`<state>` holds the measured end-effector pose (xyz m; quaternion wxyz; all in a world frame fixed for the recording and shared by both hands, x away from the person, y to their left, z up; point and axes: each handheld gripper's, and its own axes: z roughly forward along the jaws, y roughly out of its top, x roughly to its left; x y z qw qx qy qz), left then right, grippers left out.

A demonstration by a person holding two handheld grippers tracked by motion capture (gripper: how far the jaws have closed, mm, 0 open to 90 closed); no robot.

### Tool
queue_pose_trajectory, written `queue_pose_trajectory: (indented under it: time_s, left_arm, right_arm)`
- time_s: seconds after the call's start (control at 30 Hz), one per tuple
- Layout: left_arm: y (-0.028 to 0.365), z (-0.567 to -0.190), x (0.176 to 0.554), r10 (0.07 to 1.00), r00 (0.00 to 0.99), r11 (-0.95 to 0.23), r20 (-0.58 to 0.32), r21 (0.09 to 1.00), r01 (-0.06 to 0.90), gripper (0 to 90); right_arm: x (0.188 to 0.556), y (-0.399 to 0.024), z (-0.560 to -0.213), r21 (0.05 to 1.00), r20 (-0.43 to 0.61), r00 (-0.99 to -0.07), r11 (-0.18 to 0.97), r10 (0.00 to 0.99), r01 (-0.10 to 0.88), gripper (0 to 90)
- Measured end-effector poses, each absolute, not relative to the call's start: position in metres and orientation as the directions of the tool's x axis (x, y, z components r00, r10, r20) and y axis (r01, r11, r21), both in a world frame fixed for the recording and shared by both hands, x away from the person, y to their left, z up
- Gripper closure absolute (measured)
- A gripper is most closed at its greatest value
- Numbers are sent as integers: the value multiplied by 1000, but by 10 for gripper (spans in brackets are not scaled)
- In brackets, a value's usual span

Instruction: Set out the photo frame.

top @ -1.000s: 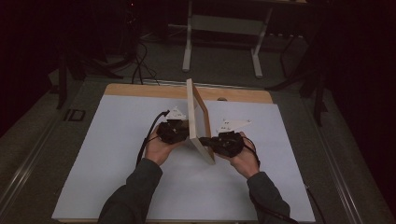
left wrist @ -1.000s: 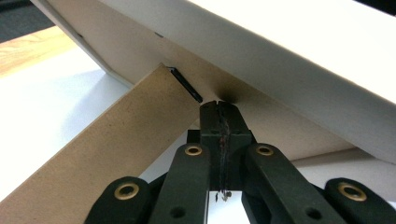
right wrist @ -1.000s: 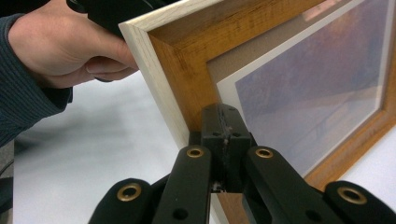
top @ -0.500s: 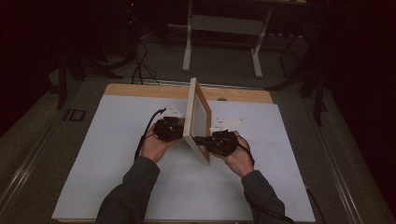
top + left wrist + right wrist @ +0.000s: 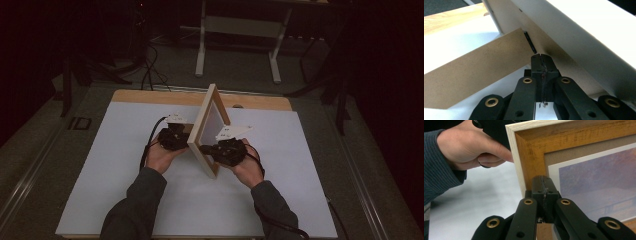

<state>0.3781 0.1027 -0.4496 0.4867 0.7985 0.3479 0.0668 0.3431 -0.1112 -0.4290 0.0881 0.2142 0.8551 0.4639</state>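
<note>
Two grippers, both mine, flank one picture frame (image 5: 206,131) that stands on edge near the middle of the white table (image 5: 110,165), tilted, its near end toward me and its far end toward the wooden strip at the table's far side. My left gripper (image 5: 176,138) sits just left of it, behind the backing; my right gripper (image 5: 216,149) sits just right of it, on the picture side. Both have their jaws pressed fully together with nothing between them, so I am bracing the frame with closed tips, not pinching it.

I judge the frame light and stiff, a wooden moulding around a thin board, but top-heavy on its edge and ready to tip or slide on the smooth table. If there is glazing it would be fragile; I cannot tell. The safest hold is the wooden rim near a corner, never the picture face.

The left gripper view gives me the back: the brown fibreboard easel stand (image 5: 476,75) swung out from the backing and a small dark clip (image 5: 530,43) beside my tips. The right gripper view gives me the front: the stained inner moulding (image 5: 534,157), the mat and the print (image 5: 599,185), with my left hand (image 5: 471,143) beyond the pale outer edge. The high view alone shows the tilt of the whole frame.
</note>
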Motion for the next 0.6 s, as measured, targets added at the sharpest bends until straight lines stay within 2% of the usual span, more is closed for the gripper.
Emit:
queue_pose_trajectory:
  time_s: [0.2,0.6]
  left_arm:
    - [109,-445,373,640,734,-273,-227,826,493,812]
    - [134,-437,371,687,667,-159,-290,835,527,586]
  right_arm:
    - [343,-112,-430,827,31,-890,489,455,278,890]
    - [347,-129,-433,815,52,-876,486,479,314,743]
